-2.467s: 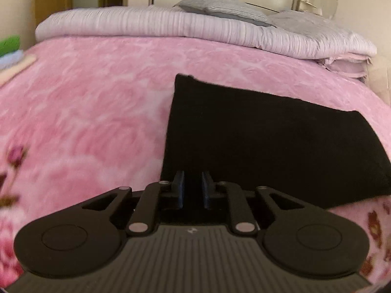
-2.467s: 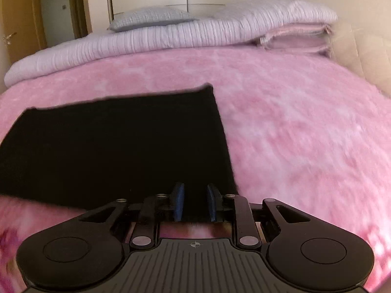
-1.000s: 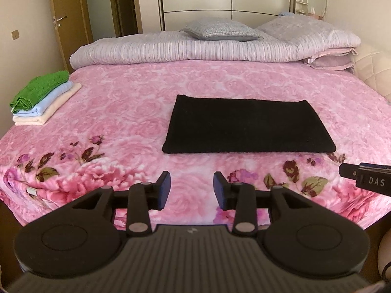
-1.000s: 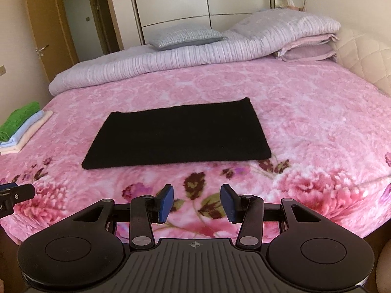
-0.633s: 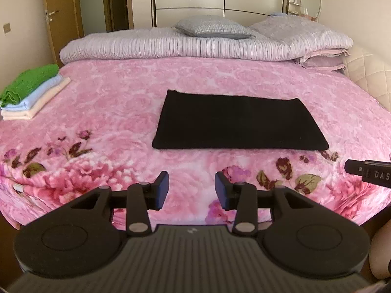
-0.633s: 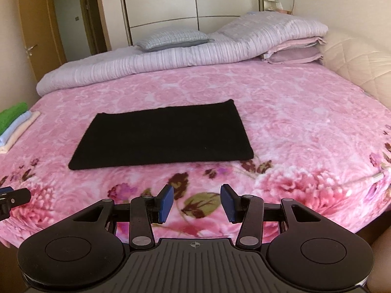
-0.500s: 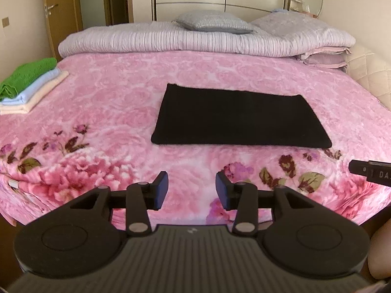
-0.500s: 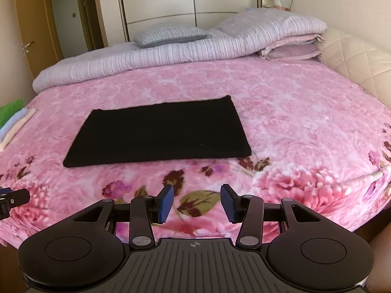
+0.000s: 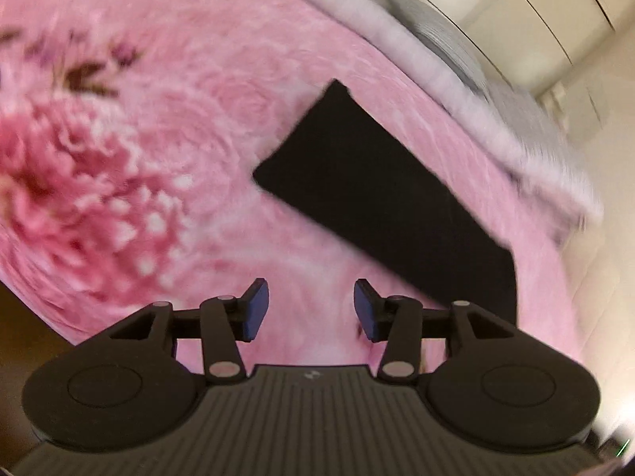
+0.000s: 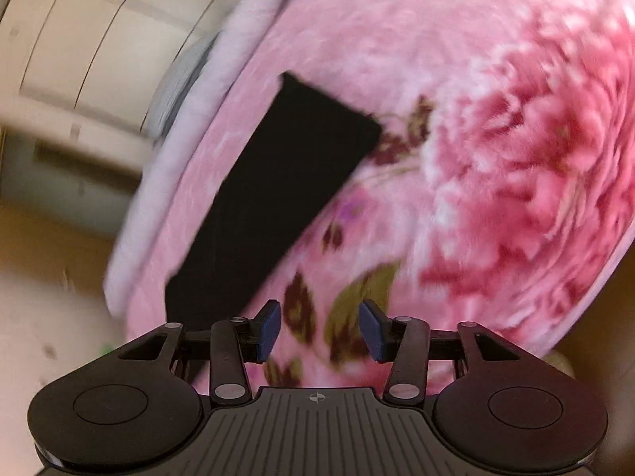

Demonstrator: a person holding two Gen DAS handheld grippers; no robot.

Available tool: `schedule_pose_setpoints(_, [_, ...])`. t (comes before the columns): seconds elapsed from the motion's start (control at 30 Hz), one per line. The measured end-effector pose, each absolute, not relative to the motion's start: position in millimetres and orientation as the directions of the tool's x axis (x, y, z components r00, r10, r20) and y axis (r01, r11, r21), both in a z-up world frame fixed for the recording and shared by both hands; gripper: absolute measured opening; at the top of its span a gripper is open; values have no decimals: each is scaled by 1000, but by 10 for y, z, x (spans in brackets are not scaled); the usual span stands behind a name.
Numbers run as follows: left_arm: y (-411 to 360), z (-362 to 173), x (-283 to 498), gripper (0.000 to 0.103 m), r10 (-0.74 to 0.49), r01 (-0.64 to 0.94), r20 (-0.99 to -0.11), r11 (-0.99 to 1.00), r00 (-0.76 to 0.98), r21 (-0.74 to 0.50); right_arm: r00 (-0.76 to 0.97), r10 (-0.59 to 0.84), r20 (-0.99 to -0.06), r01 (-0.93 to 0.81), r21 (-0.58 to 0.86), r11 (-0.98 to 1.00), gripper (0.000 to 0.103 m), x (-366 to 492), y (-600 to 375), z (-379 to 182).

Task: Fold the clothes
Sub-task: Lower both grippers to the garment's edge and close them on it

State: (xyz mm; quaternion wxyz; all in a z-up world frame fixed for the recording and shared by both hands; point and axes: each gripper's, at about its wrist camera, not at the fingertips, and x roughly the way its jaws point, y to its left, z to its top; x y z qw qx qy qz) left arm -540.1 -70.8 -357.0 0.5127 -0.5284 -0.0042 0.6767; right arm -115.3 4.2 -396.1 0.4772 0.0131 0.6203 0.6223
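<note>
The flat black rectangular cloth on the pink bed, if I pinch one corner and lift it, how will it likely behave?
The flat black rectangular cloth lies flush on the plush pink floral blanket, so it will probably drape limply rather than hold its shape. Its layers may slide apart when lifted. The fuzzy blanket likely makes pushing bunch it up, not glide.

- We see the black cloth (image 9: 381, 194) lying flat on the pink floral blanket (image 9: 166, 127), folded into a long, plain rectangle with straight edges and square corners.
- In the right wrist view the black cloth (image 10: 274, 198) runs slantwise, apart from the bedding at the bed's far end.
</note>
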Motion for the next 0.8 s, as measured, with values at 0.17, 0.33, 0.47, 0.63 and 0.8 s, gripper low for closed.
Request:
schedule_pose_setpoints(0.17, [-247, -3836, -5671, 44, 703, -560, -707, -553, 85, -617, -518, 653, -552, -474, 821, 317, 69, -1066, 426, -4101])
schedule_pose_setpoints(0.33, [16, -4046, -5825, 45, 717, -466, -694, -595, 60, -655, -492, 691, -529, -389, 844, 368, 70, -1045, 687, -4217])
schedule_pose_setpoints(0.47, [141, -4088, -5821, 46, 724, -465, -688, -595, 42, -655, -465, 709, -530, -395, 841, 369, 71, -1128, 829, -4223])
schedule_pose_setpoints(0.63, [190, -4084, -5802, 11, 735, -538, -678, -564, 19, -626, -431, 687, -585, -517, 784, 343, 20, -1208, 963, -4217])
schedule_pose_setpoints(0.8, [41, -3916, -5702, 8, 751, -623, -660, -519, -5, -586, -451, 701, -553, -502, 806, 314, 7, -1089, 886, -4168])
